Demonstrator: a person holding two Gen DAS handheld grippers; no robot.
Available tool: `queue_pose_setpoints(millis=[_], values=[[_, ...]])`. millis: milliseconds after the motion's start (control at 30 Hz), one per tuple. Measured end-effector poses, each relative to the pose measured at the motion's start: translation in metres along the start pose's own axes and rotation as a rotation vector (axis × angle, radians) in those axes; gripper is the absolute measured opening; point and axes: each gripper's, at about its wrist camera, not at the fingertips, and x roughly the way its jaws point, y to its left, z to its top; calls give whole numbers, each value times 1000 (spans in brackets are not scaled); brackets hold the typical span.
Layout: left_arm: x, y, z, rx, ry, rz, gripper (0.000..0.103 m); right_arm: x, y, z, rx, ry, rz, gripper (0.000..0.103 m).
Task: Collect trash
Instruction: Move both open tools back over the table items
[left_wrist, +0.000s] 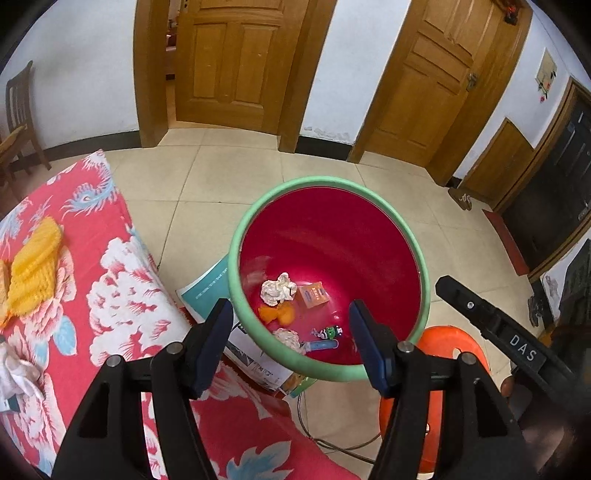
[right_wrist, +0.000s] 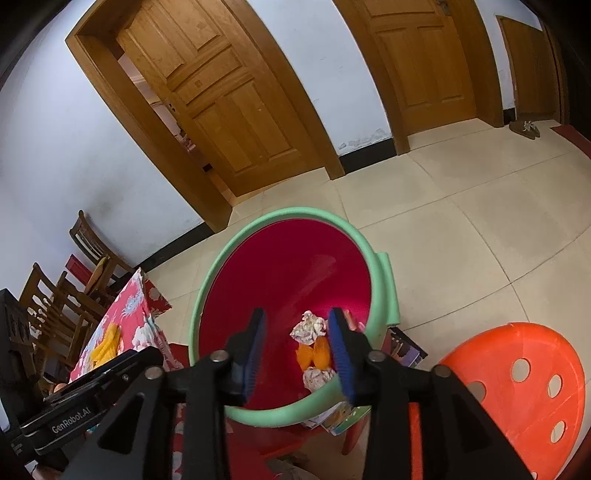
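Left wrist view looks down into a red bin (left_wrist: 332, 236) with a green rim, standing on the floor just beside a tabletop (left_wrist: 110, 295) covered in a red flowered cloth. The left hand-held gripper (left_wrist: 291, 347) hangs over the near rim with its jaws wide apart and nothing between them. At the bottom of the bin lie two crumpled paper balls (left_wrist: 277, 290), an orange peel (left_wrist: 277, 314), a small orange packet (left_wrist: 314, 295), a blue tube (left_wrist: 323, 345) and a small green-and-black wrapper (left_wrist: 330, 331). In the right wrist view the right hand-held gripper (right_wrist: 297, 350) also hovers above the bin (right_wrist: 280, 266), jaws parted to a moderate gap and empty; an orange stool (right_wrist: 517, 387) stands to its right. The step in hand looks like the drop: both loads seem to be let go into the bin. More remains on the tabletop: a yellow knitted cloth (left_wrist: 35, 266) well to the left and a pale crumpled scrap (left_wrist: 16, 373) near the edge, though whether either is trash I cannot tell. The next move calls for swinging a gripper back over the tabletop, jaws open, and lowering onto whichever leftover counts as rubbish.
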Motion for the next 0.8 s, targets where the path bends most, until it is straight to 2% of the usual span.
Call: queue_pose_setpoints(millis=[400,800], values=[[-39,41,-12,-106,-52,57,65,-7,19,-11,-25,10,41,48],[-78,88,-35,-181,-87,148,65,-17,50,-25,-70,26,106,55]])
